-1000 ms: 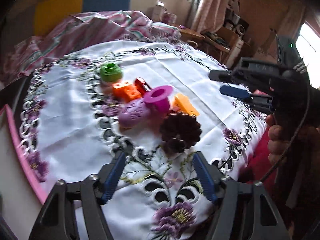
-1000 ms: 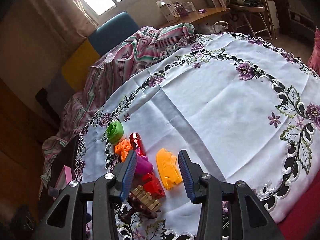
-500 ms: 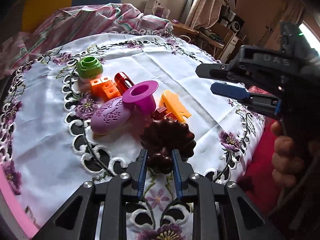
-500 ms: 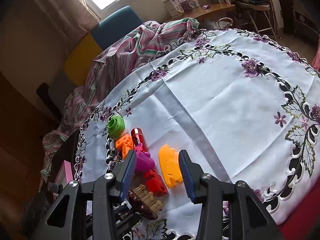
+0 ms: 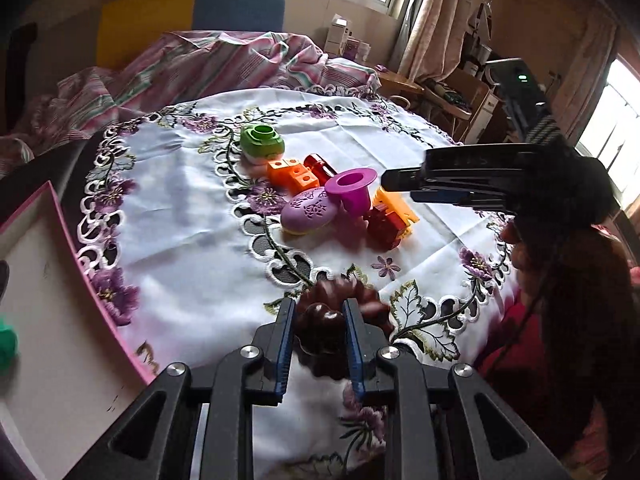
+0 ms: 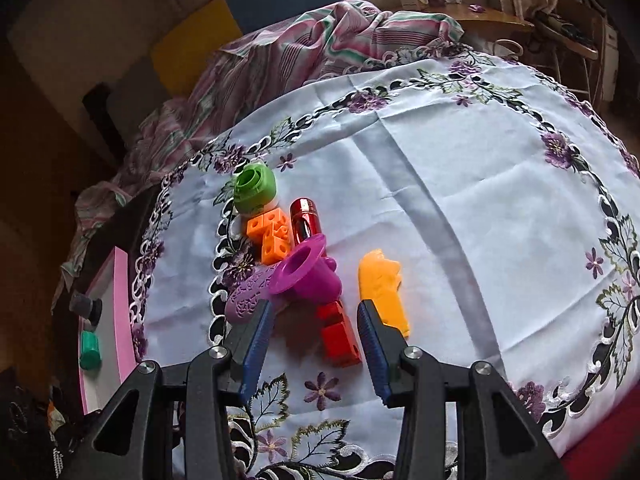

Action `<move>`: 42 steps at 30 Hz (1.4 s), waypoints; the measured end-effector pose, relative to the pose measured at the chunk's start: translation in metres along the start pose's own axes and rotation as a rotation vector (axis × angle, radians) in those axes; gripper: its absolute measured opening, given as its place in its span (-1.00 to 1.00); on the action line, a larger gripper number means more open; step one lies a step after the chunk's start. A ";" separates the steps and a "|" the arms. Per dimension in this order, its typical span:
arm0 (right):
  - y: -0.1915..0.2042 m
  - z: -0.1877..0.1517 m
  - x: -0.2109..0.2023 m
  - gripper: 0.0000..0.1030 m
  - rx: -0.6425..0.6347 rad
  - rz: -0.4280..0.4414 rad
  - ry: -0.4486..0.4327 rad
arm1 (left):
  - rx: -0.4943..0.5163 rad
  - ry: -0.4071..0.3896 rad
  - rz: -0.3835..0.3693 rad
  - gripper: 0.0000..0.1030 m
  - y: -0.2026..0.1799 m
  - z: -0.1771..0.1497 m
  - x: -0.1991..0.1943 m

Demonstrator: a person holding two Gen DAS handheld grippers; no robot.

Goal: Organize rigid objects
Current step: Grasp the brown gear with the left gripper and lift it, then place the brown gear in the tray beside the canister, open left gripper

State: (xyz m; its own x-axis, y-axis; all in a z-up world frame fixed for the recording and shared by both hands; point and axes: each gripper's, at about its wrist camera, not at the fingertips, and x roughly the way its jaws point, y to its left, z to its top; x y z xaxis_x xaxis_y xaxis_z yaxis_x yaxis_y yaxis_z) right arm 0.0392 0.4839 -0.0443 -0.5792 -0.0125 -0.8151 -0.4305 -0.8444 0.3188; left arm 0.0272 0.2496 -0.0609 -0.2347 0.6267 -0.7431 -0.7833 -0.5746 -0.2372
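My left gripper (image 5: 316,316) is shut on a dark brown scalloped piece (image 5: 340,300) and holds it near the table's front edge, apart from the pile. The pile on the white embroidered cloth holds a green cap (image 5: 262,142), orange cubes (image 5: 292,174), a red cylinder (image 5: 320,166), a magenta funnel (image 5: 352,188), a purple oval (image 5: 308,212), a red block (image 5: 384,222) and an orange piece (image 5: 396,204). My right gripper (image 6: 314,320) is open above the red block (image 6: 338,336), with the funnel (image 6: 306,274) and the orange piece (image 6: 382,288) close by.
A pink-rimmed white tray (image 5: 48,320) stands off the table's left edge with a green object (image 5: 6,346) in it; it also shows in the right wrist view (image 6: 120,292). A striped cloth (image 5: 208,64) covers a chair behind the table.
My left gripper closed on the brown piece and pulled it back toward the front edge, away from the pile. My right gripper moved down closer over the red block.
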 end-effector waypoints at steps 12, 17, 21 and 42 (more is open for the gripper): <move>0.026 0.020 0.054 -0.07 -0.158 -0.103 0.067 | -0.072 -0.041 -0.005 -0.54 0.020 -0.005 -0.019; 0.028 0.019 0.051 -0.10 -0.180 -0.107 0.047 | -0.096 -0.046 -0.010 -0.54 0.024 -0.008 -0.022; 0.027 0.020 0.044 -0.20 -0.170 -0.105 0.019 | -0.123 -0.059 -0.011 -0.54 0.031 -0.010 -0.031; 0.034 0.013 0.050 -0.98 -0.238 -0.138 0.042 | -0.435 -0.230 0.208 -0.54 0.188 0.005 -0.102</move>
State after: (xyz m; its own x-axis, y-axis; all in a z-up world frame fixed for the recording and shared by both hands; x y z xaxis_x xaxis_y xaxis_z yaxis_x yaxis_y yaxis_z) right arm -0.0135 0.4619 -0.0676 -0.4954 0.0932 -0.8636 -0.3251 -0.9419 0.0849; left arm -0.0995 0.0800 -0.0260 -0.5183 0.5471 -0.6573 -0.4070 -0.8338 -0.3730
